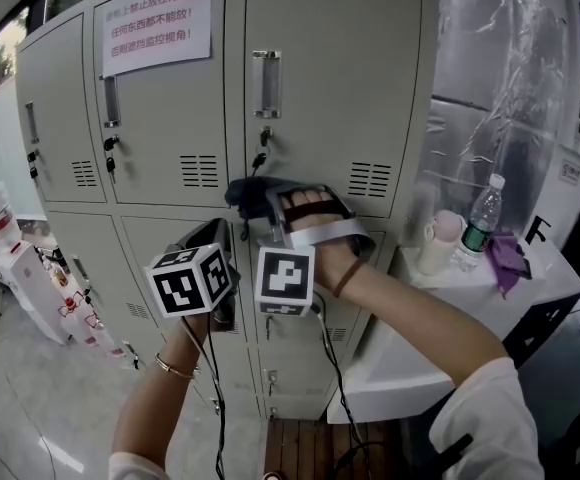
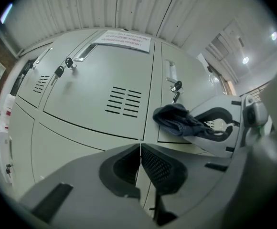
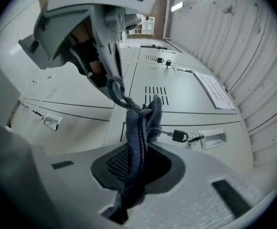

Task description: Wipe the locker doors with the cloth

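Note:
Grey metal locker doors point(image 1: 330, 88) fill the head view. My right gripper point(image 1: 260, 200) is shut on a dark blue cloth point(image 1: 245, 194) and holds it against the upper door, just below a key in its lock point(image 1: 262, 156). In the right gripper view the cloth point(image 3: 141, 128) hangs bunched between the jaws of the right gripper point(image 3: 136, 161), beside the key point(image 3: 179, 136). My left gripper point(image 1: 210, 238) hovers a little lower left, off the doors. Its jaws are shut on nothing, as seen on the left gripper point(image 2: 140, 149) in its own view. That view also holds the cloth point(image 2: 176, 119).
A paper notice point(image 1: 155, 23) is taped to the upper left door. A white table point(image 1: 420, 368) at the right carries a water bottle point(image 1: 480, 223), a pale cup point(image 1: 440, 240) and a purple cloth point(image 1: 508, 253). Plastic sheeting point(image 1: 500, 88) hangs behind. Red and white containers point(image 1: 20, 268) stand at the left.

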`<state>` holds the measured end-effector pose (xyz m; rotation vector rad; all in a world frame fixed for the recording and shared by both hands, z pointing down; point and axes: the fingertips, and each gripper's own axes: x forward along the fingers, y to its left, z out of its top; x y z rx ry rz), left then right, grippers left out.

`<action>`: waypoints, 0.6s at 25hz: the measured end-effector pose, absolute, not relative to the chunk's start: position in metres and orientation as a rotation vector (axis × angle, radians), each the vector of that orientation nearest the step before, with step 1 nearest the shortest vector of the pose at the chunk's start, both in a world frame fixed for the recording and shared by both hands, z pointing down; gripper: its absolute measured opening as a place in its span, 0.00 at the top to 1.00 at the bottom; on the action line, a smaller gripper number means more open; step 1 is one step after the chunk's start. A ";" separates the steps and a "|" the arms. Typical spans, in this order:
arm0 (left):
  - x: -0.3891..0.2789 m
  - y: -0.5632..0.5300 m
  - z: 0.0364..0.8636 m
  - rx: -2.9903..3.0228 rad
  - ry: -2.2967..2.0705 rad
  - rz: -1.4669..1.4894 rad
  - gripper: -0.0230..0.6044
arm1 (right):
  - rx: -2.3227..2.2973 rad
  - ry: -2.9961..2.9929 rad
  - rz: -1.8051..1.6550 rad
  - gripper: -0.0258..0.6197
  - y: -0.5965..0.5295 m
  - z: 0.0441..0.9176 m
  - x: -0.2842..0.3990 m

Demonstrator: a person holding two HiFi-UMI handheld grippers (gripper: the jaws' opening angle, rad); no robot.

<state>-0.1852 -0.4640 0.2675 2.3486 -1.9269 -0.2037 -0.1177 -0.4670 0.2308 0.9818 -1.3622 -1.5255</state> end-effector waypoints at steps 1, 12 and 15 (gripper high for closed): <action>-0.185 -0.464 0.270 2.348 -1.928 -0.196 0.95 | 0.975 -1.370 -1.515 0.89 -0.467 0.235 -0.118; -0.189 -0.461 0.289 2.319 -1.913 -0.182 0.95 | 0.915 -1.448 -1.415 0.89 -0.465 0.272 -0.117; -0.189 -0.459 0.289 2.318 -1.910 -0.184 0.95 | 0.923 -1.470 -1.405 0.89 -0.461 0.268 -0.115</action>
